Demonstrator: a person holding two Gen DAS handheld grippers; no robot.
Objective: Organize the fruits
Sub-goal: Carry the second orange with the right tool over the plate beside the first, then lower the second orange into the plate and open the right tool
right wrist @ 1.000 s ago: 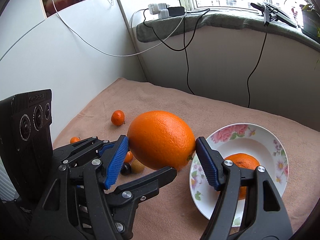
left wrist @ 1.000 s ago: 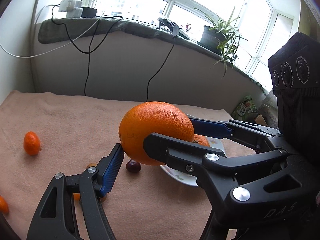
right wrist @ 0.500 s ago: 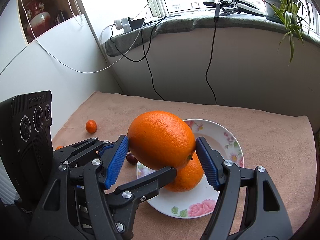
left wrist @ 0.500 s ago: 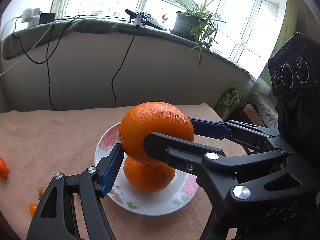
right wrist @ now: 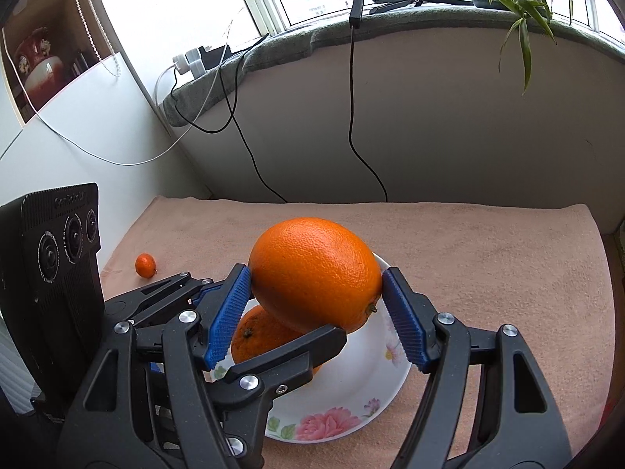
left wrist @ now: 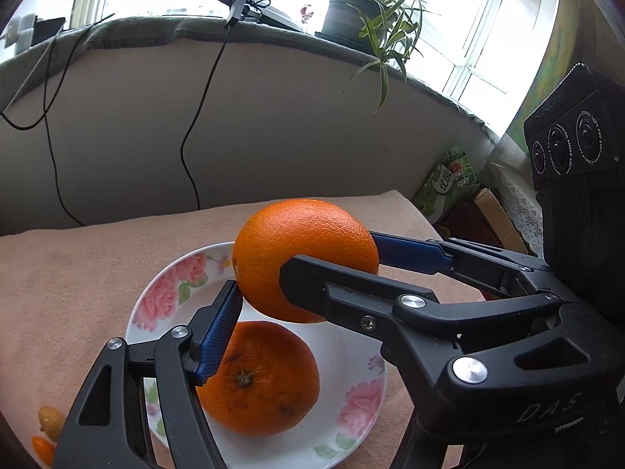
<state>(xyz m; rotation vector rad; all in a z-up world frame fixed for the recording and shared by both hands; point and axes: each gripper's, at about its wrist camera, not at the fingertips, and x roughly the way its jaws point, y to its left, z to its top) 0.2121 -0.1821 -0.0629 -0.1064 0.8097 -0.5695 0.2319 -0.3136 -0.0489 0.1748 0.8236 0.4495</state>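
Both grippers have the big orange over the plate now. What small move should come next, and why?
Probably lower it a little toward the bare side of the plate, then release. The held orange hangs above the plate, clamped by the left gripper and right gripper, and the orange on the plate fills the near-left part.

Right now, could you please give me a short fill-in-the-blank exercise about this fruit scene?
Besides the left gripper, the ___ gripper also clamps the held orange.
Below it, a second orange lies on a ___-patterned plate.
The potted plant stands on the ___.
Missing words: right; flower; windowsill.
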